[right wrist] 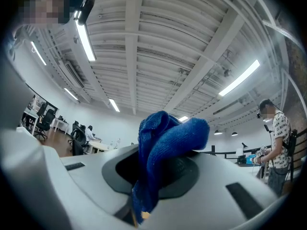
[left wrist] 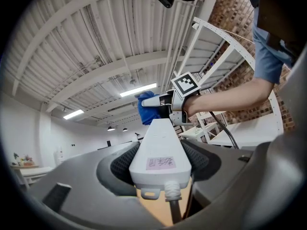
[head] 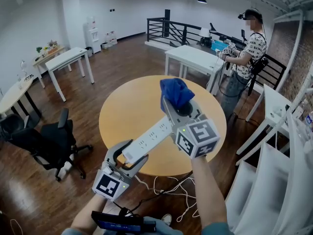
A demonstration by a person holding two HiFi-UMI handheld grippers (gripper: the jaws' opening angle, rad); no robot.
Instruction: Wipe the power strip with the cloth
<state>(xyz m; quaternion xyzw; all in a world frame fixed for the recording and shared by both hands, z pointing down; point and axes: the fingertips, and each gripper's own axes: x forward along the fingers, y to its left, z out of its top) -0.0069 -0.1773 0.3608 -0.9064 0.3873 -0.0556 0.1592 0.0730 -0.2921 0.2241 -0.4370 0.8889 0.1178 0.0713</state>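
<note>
Power strip: white, long, held in the air over near edge of round table; socket face up, far end reaches toward table's middle.
L gripper: clamped on strip's cord end, one pad on each long side; points approx level, over table's near rim.
R gripper: jaws pinched on the cloth, over table's middle.
Cloth: blue, bunched, sticks out past R jaws; sits at strip's far end, over table's middle. Touching strip or just off it – can't tell.
Cord: white, hangs from strip's near end, loops on floor below table's near side.
Step (my read): start of a wipe pass; wiping looks barely begun.
How to do it well: tip R gripper down so the cloth bunch, not jaw plastic, meets the socket face. Drag along the length toward L gripper w/ light, even pressure. L holds firm as counter-force.
Risk: strip gripped at one end only, so pressure at far end may lever it in L pads. Cloth wad could also slip from R jaws.
</note>
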